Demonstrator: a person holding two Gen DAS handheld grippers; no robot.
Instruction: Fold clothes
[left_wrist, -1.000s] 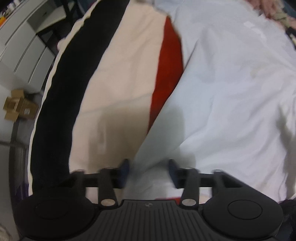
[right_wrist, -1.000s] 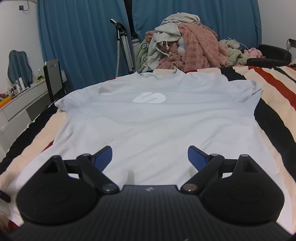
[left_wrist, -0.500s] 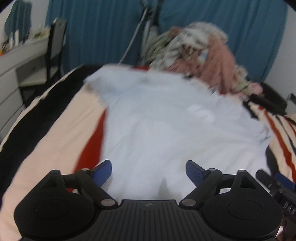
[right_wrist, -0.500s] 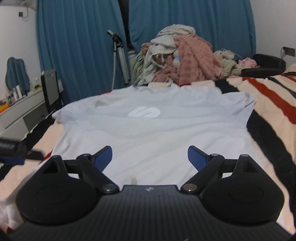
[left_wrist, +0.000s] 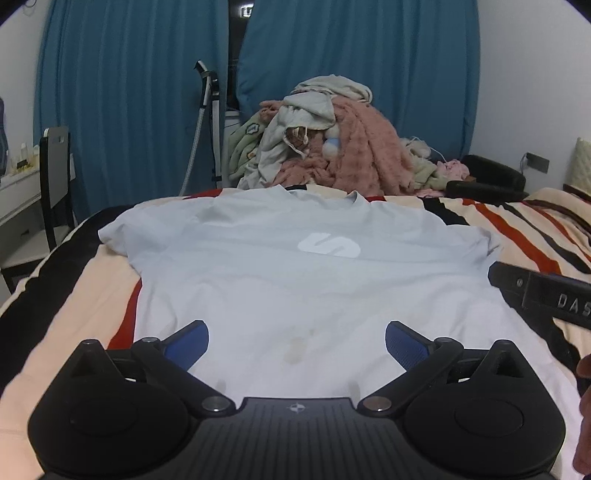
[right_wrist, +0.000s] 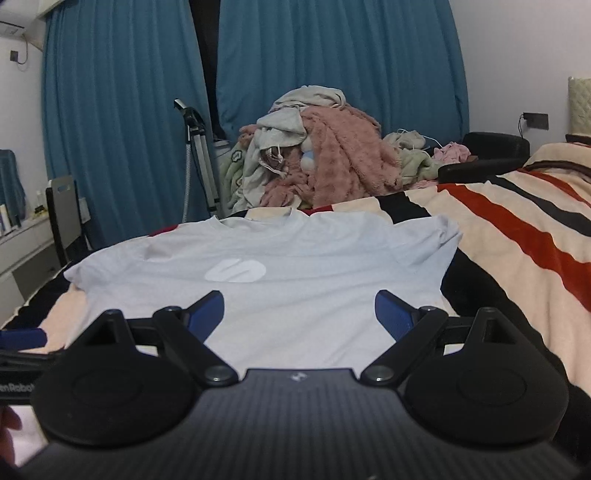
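A pale blue T-shirt (left_wrist: 295, 280) with a white logo (left_wrist: 328, 244) lies flat, front up, on a striped bedspread (left_wrist: 74, 317), collar at the far end. It also shows in the right wrist view (right_wrist: 295, 273). My left gripper (left_wrist: 297, 341) is open and empty above the shirt's near hem. My right gripper (right_wrist: 299, 314) is open and empty above the shirt's lower part. The right gripper's black body (left_wrist: 543, 295) shows at the right edge of the left wrist view.
A heap of clothes and a pink blanket (left_wrist: 332, 147) lies beyond the bed's far end. Blue curtains (left_wrist: 129, 92) hang behind. A tripod (left_wrist: 207, 122), a chair (left_wrist: 55, 177) and a white desk (left_wrist: 14, 199) stand at the left. A black armchair (right_wrist: 491, 151) is at the right.
My left gripper has swung up from looking down at the shirt's left edge to looking along the bed, and its jaws have opened wide. My right gripper has risen and drawn back slightly.
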